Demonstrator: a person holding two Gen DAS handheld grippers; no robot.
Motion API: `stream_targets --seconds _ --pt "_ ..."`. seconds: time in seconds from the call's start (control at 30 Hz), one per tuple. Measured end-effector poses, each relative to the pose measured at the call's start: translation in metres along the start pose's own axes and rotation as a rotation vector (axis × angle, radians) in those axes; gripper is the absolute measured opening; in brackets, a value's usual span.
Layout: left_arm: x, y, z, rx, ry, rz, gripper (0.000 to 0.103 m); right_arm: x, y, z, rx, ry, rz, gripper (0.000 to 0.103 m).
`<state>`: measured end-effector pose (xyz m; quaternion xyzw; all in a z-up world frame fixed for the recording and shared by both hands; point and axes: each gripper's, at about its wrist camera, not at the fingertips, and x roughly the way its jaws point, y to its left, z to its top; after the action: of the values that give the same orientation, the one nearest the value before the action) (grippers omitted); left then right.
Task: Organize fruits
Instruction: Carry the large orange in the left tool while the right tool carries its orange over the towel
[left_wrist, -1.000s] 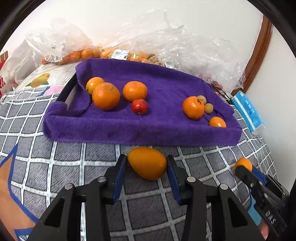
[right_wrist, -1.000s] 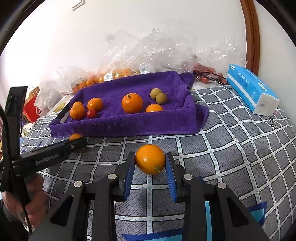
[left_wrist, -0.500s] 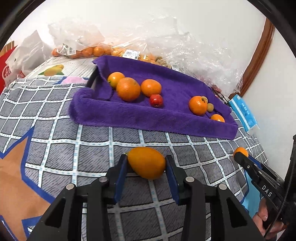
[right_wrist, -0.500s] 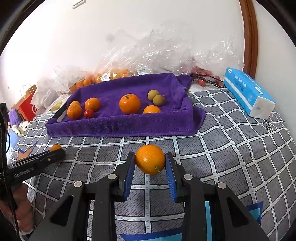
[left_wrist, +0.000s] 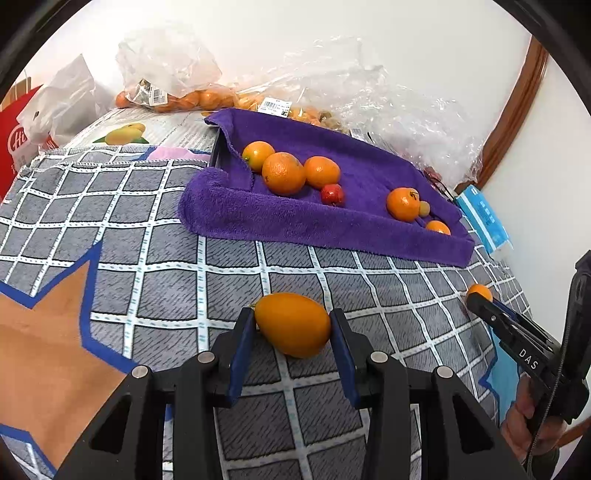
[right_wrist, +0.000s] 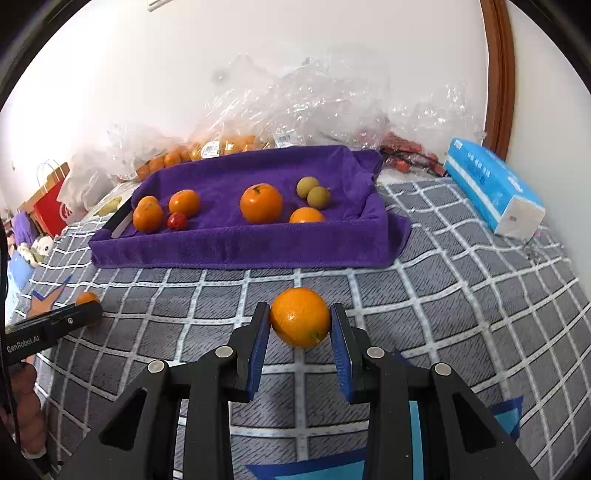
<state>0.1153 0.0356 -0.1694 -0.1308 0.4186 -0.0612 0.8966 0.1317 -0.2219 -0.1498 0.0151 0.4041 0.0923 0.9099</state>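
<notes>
My left gripper (left_wrist: 293, 325) is shut on an oval orange-yellow fruit (left_wrist: 292, 324), held above the checked cloth in front of the tray. My right gripper (right_wrist: 300, 321) is shut on a round orange (right_wrist: 300, 317), also in front of the tray. A tray lined with a purple towel (left_wrist: 280, 221) (right_wrist: 240, 243) holds several oranges (left_wrist: 283, 173) (right_wrist: 260, 203), a small red fruit (left_wrist: 332, 194) (right_wrist: 177, 220) and two small green-yellow fruits (right_wrist: 313, 192). The right gripper and its orange show at the right of the left wrist view (left_wrist: 479, 293); the left gripper shows at the left of the right wrist view (right_wrist: 88, 301).
Clear plastic bags with more oranges (left_wrist: 177, 99) (right_wrist: 229, 144) lie behind the tray against the wall. A blue tissue pack (right_wrist: 491, 188) (left_wrist: 484, 218) lies right of the tray. A red paper bag (right_wrist: 51, 199) stands at far left. A wooden frame (right_wrist: 498, 74) rises at right.
My left gripper has pulled back and to the left with the oval fruit, so the tray looks farther away. The right gripper holds its orange nearly still.
</notes>
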Motion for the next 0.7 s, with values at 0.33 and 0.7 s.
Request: stream_targets --seconds 0.33,0.7 --pt "-0.018 0.009 0.015 -0.005 0.010 -0.016 0.039 -0.026 0.017 0.019 0.048 -0.019 0.023 0.033" --pt "-0.054 -0.002 0.051 0.030 -0.055 -0.032 0.039 -0.060 0.026 0.054 0.050 -0.090 0.013 0.033"
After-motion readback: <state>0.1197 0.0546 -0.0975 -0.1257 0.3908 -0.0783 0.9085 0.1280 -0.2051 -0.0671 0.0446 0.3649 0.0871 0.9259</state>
